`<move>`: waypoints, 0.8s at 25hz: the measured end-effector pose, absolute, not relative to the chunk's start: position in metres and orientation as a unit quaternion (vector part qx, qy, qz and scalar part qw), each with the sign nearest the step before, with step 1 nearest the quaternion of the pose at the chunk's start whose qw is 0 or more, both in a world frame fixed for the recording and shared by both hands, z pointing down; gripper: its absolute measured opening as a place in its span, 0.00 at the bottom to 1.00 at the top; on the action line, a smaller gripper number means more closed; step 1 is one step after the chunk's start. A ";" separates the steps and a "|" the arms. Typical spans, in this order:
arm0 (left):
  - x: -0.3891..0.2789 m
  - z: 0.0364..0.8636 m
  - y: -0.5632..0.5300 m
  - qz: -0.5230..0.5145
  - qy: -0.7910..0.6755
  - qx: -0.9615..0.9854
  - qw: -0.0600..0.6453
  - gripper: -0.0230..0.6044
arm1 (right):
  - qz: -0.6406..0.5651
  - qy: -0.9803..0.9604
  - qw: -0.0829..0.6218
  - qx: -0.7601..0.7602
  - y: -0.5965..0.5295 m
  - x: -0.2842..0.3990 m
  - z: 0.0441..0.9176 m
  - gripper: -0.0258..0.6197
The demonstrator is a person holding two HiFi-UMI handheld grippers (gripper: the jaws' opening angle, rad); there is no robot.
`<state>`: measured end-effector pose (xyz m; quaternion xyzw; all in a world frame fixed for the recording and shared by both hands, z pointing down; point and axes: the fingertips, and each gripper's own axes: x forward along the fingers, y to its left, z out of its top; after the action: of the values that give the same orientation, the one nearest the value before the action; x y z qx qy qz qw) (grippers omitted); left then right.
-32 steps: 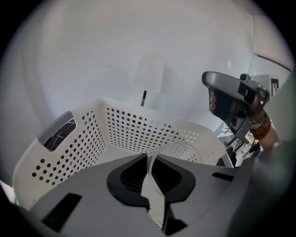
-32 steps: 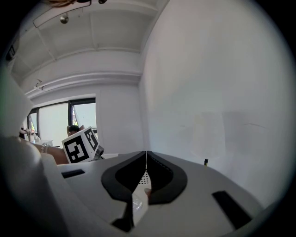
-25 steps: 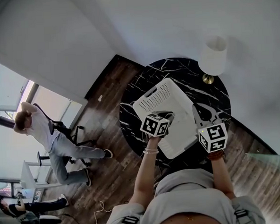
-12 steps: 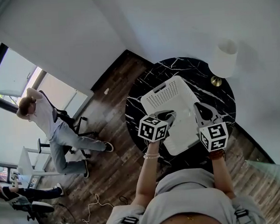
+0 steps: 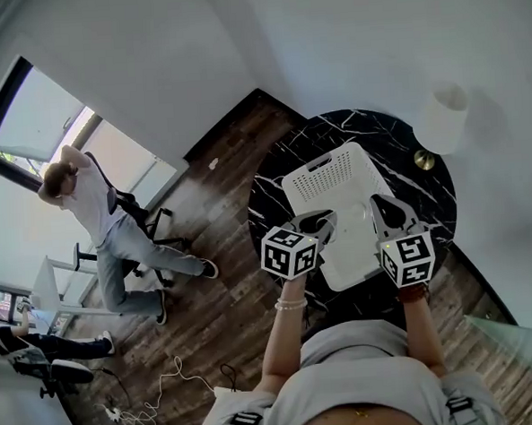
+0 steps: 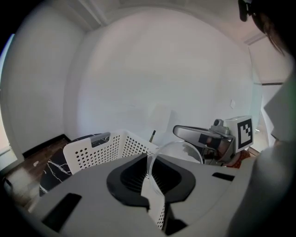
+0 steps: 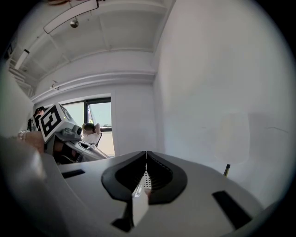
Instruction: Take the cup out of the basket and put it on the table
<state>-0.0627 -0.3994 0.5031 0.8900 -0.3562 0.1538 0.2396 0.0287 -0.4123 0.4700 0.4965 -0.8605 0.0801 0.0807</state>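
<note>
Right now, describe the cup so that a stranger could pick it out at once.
On the round black marble table stands a white perforated basket. Over its near left side, the left gripper pinches the cup by the rim. The cup is the only see-through thing there; the basket is solid white.

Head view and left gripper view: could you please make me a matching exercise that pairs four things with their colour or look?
Things:
1 basket
2 cup
3 table
4 lamp

Looks:
A clear
B black with white veins
C plain white shade
D white, full of small holes

Pairs: 1-D, 2-A, 3-B, 4-C
</note>
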 end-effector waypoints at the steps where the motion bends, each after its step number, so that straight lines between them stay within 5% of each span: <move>1: -0.064 0.501 -0.398 0.149 -0.360 0.889 0.238 0.09 | 0.079 -0.862 0.081 0.494 -0.412 0.027 0.470 0.05; 20: -0.088 0.462 -0.380 0.092 -0.422 0.879 0.202 0.09 | 0.056 -0.883 0.067 0.461 -0.411 -0.009 0.448 0.05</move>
<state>-0.0879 -0.3796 0.4618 0.8792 -0.4217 0.0922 0.2019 -0.0094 -0.4113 0.4475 0.4609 -0.8831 0.0563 0.0670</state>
